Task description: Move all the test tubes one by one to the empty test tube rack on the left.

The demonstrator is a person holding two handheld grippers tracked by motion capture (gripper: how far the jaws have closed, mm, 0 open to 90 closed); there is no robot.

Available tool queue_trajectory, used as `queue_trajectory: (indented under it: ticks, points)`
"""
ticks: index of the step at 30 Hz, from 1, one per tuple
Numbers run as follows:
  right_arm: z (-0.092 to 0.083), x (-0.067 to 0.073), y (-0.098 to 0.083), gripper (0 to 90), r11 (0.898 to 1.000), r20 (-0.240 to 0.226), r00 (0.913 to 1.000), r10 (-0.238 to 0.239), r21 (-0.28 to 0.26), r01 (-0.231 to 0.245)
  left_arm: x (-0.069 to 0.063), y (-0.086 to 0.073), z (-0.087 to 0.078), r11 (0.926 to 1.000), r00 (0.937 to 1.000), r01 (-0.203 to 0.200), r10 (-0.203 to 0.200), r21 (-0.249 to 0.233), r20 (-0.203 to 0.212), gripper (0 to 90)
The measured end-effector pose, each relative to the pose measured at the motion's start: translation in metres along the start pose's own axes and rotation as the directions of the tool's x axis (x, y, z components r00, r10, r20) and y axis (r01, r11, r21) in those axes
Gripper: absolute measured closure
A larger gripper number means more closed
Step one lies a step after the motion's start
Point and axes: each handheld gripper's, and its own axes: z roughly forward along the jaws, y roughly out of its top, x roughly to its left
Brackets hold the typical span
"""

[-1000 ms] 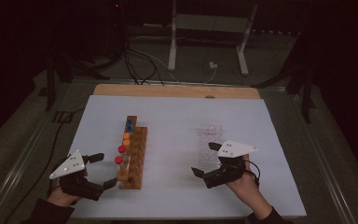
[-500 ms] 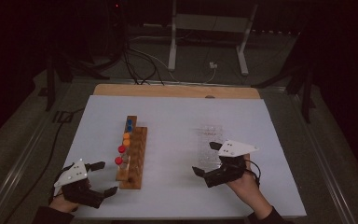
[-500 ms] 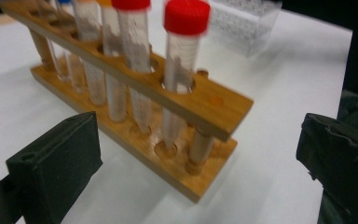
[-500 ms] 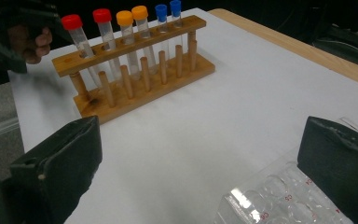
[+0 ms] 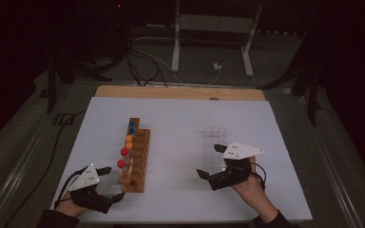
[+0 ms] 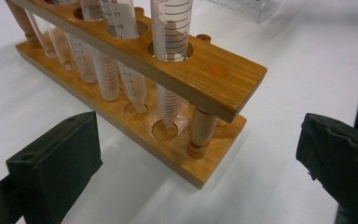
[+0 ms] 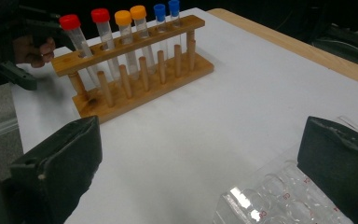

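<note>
A wooden test-tube rack [image 5: 138,159] stands left of the table's middle. It holds capped tubes: red [image 5: 122,153], orange [image 5: 129,139] and blue [image 5: 131,125]. My left gripper [image 5: 112,183] is open at the rack's near end; in the left gripper view its pads [image 6: 56,158] flank the rack's end post [image 6: 200,128] without touching it. My right gripper [image 5: 209,160] is open beside a clear plastic tube tray [image 5: 214,142]. In the right gripper view, the tray [image 7: 270,200] lies by the right pad [image 7: 340,158], and the rack [image 7: 140,79] stands farther off.
A white sheet [image 5: 180,118] covers the table, with a wooden strip [image 5: 180,92] along its far edge. Behind the table, cables and a metal stand [image 5: 209,42] lie on the dark floor. The other hand [image 7: 28,46] shows past the rack.
My left gripper has shifted a little right and toward the near edge, closer to the rack's near end. The right gripper has hardly moved.
</note>
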Motion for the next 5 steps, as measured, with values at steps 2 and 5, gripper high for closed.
queue_trajectory:
  ticks: [2,5]
  points:
    - [0.0004,0.0004,0.0,0.0,1.0,0.002,1.0,-0.001,0.001,0.001,0.0008,-0.0005,-0.0005,0.9999,0.9999,0.009,-0.009,-0.006,0.006,0.6]
    - [0.0002,0.0002,0.0002,0.0,1.0,0.003,1.0,-0.003,0.0,0.003,0.0013,-0.0014,-0.0002,0.9999,0.9998,0.013,-0.013,0.0,0.013,0.6]
